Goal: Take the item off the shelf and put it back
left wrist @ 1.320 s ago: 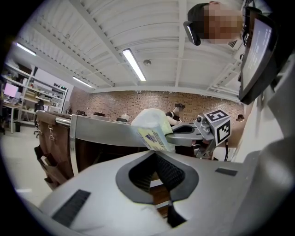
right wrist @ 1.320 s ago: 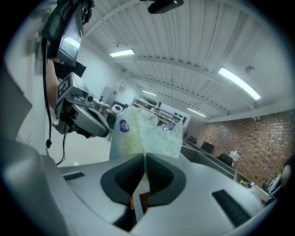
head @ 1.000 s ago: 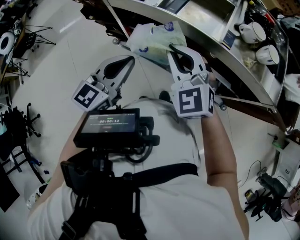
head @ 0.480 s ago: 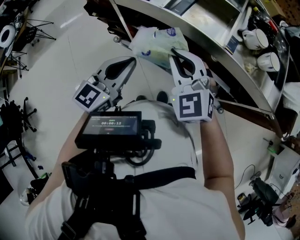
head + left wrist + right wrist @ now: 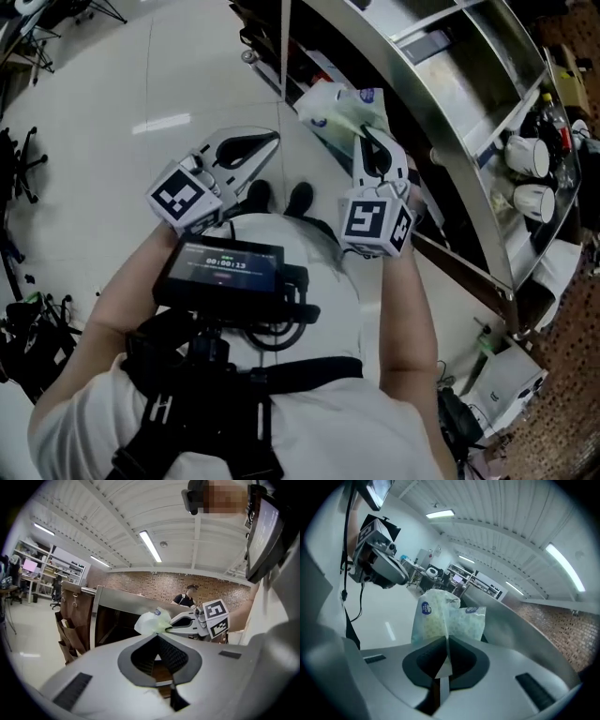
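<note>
Tissue packet (image 5: pixel 337 105) in air, clear of shelf. My left gripper (image 5: pixel 275 140), at its 9 o'clock, jaws together, empty. Right gripper (image 5: pixel 362 132) pinches packet's near edge; packet stretches ahead toward 12. Shelf (image 5: pixel 459 94) at 2 o'clock.

Glossy white floor (image 5: pixel 141 84), brick back wall (image 5: pixel 154 581), ribbed white ceiling (image 5: pixel 93 508) (strip lights (image 5: pixel 150 545) lit)

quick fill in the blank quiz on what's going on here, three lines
1. The right gripper pinches the soft pack, while the left gripper holds ____.
2. The left gripper's jaws are ____.
3. At the far right of the head view, the metal shelf carries ____ white mugs.

Missing words: nothing; shut; two
</note>
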Demonstrator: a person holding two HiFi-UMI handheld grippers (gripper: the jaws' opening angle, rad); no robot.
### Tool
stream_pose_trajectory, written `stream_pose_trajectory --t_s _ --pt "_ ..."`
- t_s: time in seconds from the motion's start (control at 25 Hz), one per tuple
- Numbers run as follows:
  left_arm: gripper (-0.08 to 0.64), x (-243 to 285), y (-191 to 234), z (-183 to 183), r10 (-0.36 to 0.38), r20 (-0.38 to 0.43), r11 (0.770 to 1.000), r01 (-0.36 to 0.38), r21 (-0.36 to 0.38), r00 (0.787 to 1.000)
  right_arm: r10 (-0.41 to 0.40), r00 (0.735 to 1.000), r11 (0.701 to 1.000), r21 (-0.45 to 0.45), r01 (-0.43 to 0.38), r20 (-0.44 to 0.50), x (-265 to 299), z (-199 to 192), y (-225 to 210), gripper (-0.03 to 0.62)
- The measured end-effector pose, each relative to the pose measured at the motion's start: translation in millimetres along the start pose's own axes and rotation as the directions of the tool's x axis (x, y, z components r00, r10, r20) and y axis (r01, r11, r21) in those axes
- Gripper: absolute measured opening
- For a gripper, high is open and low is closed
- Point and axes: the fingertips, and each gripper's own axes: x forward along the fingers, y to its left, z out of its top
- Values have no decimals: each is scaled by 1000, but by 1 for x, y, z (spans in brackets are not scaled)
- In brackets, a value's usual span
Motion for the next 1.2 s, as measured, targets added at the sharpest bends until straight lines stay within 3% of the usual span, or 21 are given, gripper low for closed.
stream_pose_trajectory --t_s 0.28,0.56,0.68,1.0,1.2 --pt "9 -5 14 -14 57 -18 998 -57 -9 998 5 993 995 -99 -16 -115 56 -39 5 15" --pt "9 4 27 -29 108 5 994 -108 20 994 -16 987 971 -238 -23 -163 108 -52 -2 15" --pt "9 1 31 -39 128 -4 992 -128 -2 992 -31 982 963 -268 -21 -187 125 -57 0 15" --pt "9 -2 39 -53 173 1 984 -173 -52 985 -92 958 938 -346 -8 -270 172 -85 -16 15" --pt "9 -5 38 -66 198 -14 977 -199 -82 980 -189 925 928 -368 58 -330 196 -107 -42 15"
